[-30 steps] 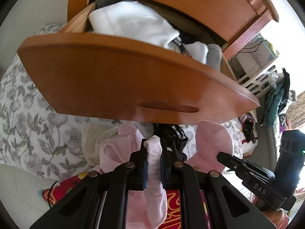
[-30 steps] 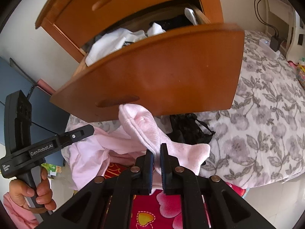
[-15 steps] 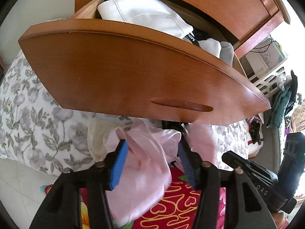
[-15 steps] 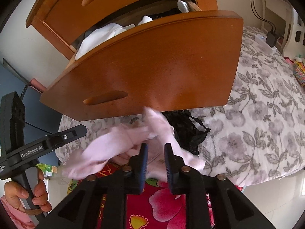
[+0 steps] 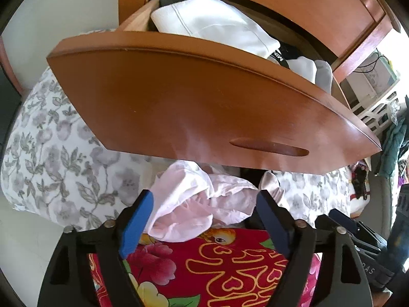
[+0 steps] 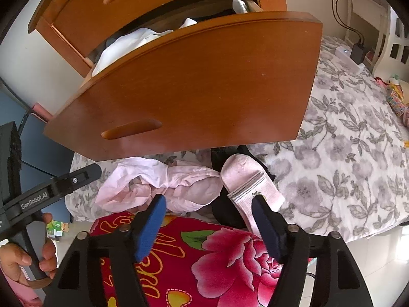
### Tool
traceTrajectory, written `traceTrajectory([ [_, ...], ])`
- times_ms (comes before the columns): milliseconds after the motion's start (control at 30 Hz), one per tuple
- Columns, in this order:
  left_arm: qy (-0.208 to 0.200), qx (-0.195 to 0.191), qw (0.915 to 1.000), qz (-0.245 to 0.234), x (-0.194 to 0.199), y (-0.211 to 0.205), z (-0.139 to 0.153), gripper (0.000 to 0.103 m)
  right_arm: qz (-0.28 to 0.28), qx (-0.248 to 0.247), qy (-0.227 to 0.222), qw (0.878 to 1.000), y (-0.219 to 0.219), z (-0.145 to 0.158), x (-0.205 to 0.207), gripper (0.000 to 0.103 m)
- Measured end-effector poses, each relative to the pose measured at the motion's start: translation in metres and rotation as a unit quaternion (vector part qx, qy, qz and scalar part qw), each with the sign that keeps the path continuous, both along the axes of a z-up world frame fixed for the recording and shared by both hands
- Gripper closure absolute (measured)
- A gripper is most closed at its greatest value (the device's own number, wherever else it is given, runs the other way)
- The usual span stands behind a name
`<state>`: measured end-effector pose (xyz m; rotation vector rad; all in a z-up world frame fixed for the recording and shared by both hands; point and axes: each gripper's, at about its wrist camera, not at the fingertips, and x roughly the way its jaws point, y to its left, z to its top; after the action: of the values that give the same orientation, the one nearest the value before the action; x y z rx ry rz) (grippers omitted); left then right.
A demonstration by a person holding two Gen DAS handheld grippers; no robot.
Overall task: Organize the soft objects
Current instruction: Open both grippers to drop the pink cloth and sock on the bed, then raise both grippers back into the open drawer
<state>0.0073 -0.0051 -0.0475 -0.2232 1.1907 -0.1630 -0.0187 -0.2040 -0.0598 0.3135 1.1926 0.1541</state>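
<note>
A crumpled pale pink garment lies on the bed's edge under the open wooden drawer. A pink sock rests beside it on a black garment. My left gripper hovers over the pink garment, its jaws opening wide, pads clear of the cloth. My right gripper stands over the sock and garment, jaws also opening, nothing pressed between the pads. The left tool shows in the right wrist view, held by a hand.
White and dark clothes fill the drawer. A floral grey bedsheet covers the bed. A red flowered blanket lies just below the grippers. A white basket and hanging clothes stand at the right.
Both grippers, shut on the pink cloth a second ago, have opened and let it go. The pink garment and sock dropped onto the bed's edge.
</note>
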Motion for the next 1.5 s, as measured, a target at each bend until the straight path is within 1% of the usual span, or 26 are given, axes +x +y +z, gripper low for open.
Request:
traceTrajectory([
  [133, -0.004, 0.014, 0.9999, 0.005, 0.0, 0.003, -0.001, 0.015, -0.008, -0.005, -0.002, 1.0, -0.002, 0.001, -0.001, 0.015],
  [200, -0.006, 0.018, 0.9998, 0.008, 0.0, 0.003, 0.0, 0.014, -0.011, -0.007, -0.005, 1.0, -0.003, 0.002, -0.001, 0.01],
  [233, -0.008, 0.019, 0.9998, 0.009, 0.001, 0.003, 0.0, 0.014, -0.013, -0.007, -0.006, 1.0, -0.003, 0.003, -0.001, 0.004],
  [267, -0.01, 0.02, 0.9997, 0.01, 0.0, 0.003, 0.001, 0.012, -0.014, -0.007, -0.007, 1.0, -0.004, 0.003, -0.002, 0.001],
  [300, -0.013, 0.024, 0.9996, 0.011, 0.0, 0.004, 0.002, 0.011, -0.015, -0.008, -0.009, 1.0, -0.004, 0.003, -0.002, 0.0],
  [667, -0.029, 0.028, 0.9992, 0.008, -0.002, 0.004, 0.013, 0.01, -0.012, -0.009, -0.034, 0.999, -0.004, 0.014, -0.006, 0.0],
  [767, -0.038, 0.025, 0.9989, -0.006, -0.004, 0.002, 0.023, 0.01, -0.013, -0.009, -0.041, 0.999, -0.004, 0.02, -0.007, 0.0],
  [833, -0.049, 0.022, 0.9984, -0.018, -0.006, 0.001, 0.032, 0.01, -0.012, -0.008, -0.053, 0.998, -0.004, 0.028, -0.008, 0.0],
  [967, -0.093, 0.018, 0.995, -0.031, -0.011, 0.001, 0.062, 0.01, -0.014, -0.016, -0.088, 0.996, -0.005, 0.052, -0.011, 0.0],
  [1100, -0.157, 0.01, 0.9871, -0.032, -0.015, 0.006, 0.093, 0.01, -0.014, -0.008, -0.122, 0.992, -0.006, 0.076, -0.012, 0.0],
  [1167, -0.179, 0.009, 0.9834, -0.029, -0.014, 0.01, 0.105, 0.01, -0.011, -0.005, -0.136, 0.991, -0.005, 0.085, -0.012, 0.0],
  [1233, -0.182, 0.011, 0.9828, -0.026, -0.006, 0.015, 0.11, 0.01, -0.005, -0.008, -0.153, 0.988, -0.003, 0.097, -0.01, 0.0],
  [1333, -0.173, 0.005, 0.9848, -0.008, 0.004, 0.024, 0.111, 0.01, -0.002, -0.011, -0.166, 0.986, -0.001, 0.107, -0.003, 0.0],
  [1400, -0.162, -0.002, 0.9868, -0.001, 0.011, 0.029, 0.109, 0.01, -0.001, -0.009, -0.165, 0.986, -0.001, 0.108, 0.004, 0.0],
  [1500, -0.151, 0.002, 0.9885, 0.002, 0.02, 0.031, 0.106, 0.01, 0.002, -0.012, -0.16, 0.987, -0.001, 0.107, 0.014, 0.0],
])
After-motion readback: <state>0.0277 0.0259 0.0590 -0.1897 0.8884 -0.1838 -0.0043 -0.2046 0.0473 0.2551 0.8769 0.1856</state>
